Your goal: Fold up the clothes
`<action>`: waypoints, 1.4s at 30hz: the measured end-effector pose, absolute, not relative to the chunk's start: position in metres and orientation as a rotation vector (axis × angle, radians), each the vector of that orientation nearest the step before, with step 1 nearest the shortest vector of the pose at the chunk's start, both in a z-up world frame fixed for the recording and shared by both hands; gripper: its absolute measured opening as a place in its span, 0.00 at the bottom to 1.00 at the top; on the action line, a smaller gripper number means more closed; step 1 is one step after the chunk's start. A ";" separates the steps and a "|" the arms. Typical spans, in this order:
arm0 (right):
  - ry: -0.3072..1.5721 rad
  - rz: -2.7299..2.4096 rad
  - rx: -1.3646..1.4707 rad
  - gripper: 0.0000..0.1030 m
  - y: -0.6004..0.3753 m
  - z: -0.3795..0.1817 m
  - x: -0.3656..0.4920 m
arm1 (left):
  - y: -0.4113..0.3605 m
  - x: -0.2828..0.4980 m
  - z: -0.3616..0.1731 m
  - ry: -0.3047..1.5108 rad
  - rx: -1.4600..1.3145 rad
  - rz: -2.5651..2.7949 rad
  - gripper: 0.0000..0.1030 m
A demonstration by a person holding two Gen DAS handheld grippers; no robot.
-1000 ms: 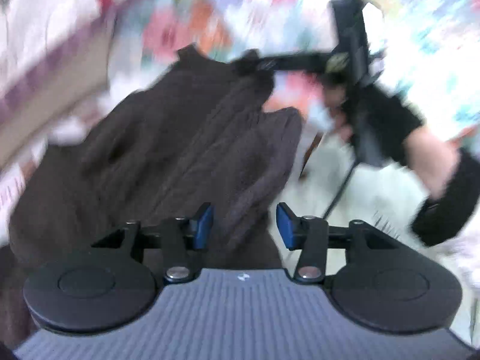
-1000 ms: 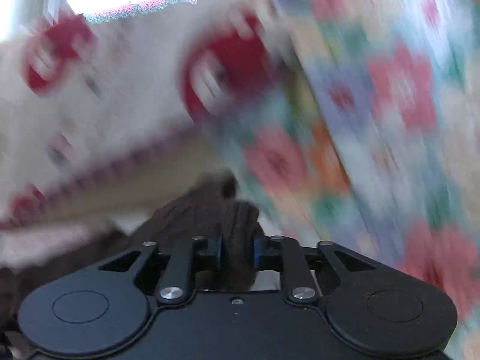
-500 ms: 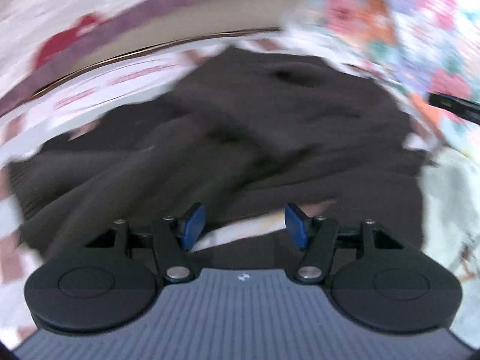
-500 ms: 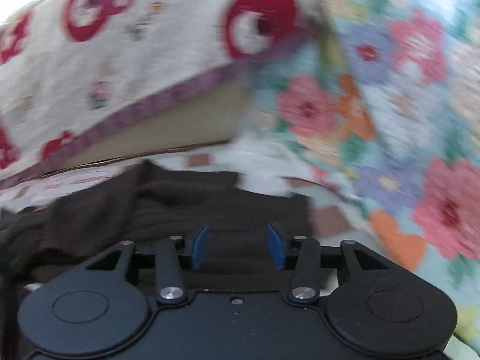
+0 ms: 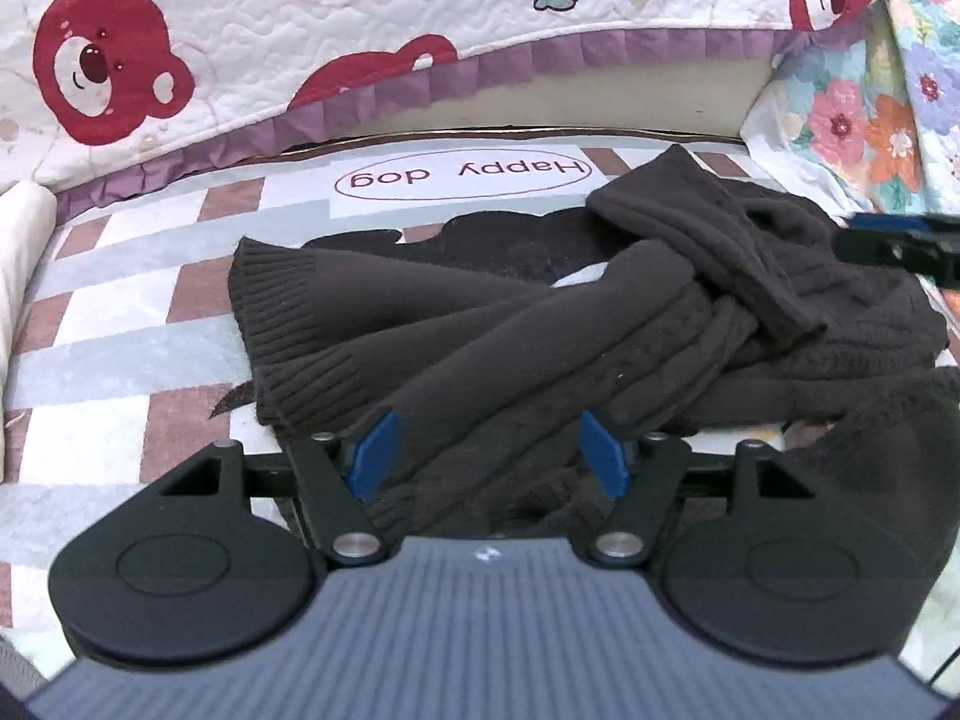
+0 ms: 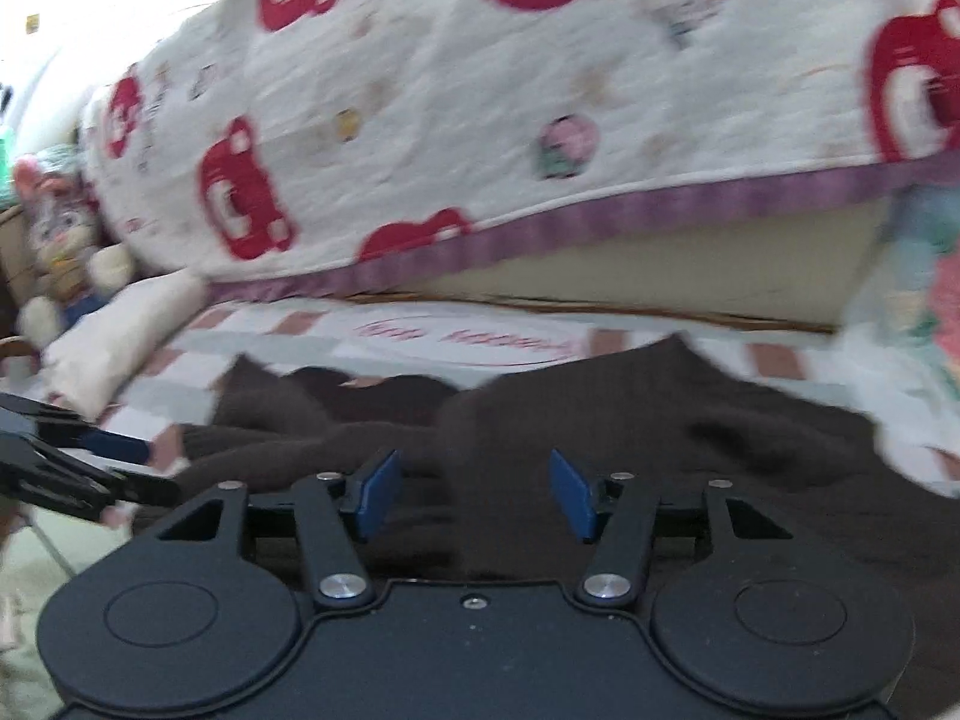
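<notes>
A dark brown knitted sweater [image 5: 540, 324] lies crumpled on a checked mat [image 5: 120, 324], one ribbed hem to the left and a sleeve folded across its top. My left gripper [image 5: 489, 456] hovers low over the near edge of the sweater. Its jaws are opening, with knit below and between the blue pads [image 5: 375, 453], which do not press on it. My right gripper [image 6: 475, 495] is over the sweater [image 6: 600, 420] from the right. Its jaws are closing but stand apart, with fabric beneath them. Each gripper shows in the other's view: the right gripper [image 5: 900, 246] and the left gripper [image 6: 72, 468].
A white quilt with red bears [image 5: 300, 12] and a purple frill hangs over a mattress edge behind the mat. A floral blanket [image 5: 888, 120] rises at the right. A pale cushion [image 5: 21, 264] borders the left. A plush toy [image 6: 60, 252] sits at far left.
The right gripper, shut on a fold of the sweater a second ago, has let go and stands open. The left jaws have widened. Both grippers swung round and the sweater lies on the mat.
</notes>
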State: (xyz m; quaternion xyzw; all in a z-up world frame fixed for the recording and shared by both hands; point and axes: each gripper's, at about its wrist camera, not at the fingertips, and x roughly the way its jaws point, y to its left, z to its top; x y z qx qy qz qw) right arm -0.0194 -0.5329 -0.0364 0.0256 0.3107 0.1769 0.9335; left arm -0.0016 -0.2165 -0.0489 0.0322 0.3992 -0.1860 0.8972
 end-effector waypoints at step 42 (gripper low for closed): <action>1.008 0.269 0.431 0.12 -0.581 -0.115 0.074 | -0.220 0.042 -0.104 0.726 0.015 -0.515 0.66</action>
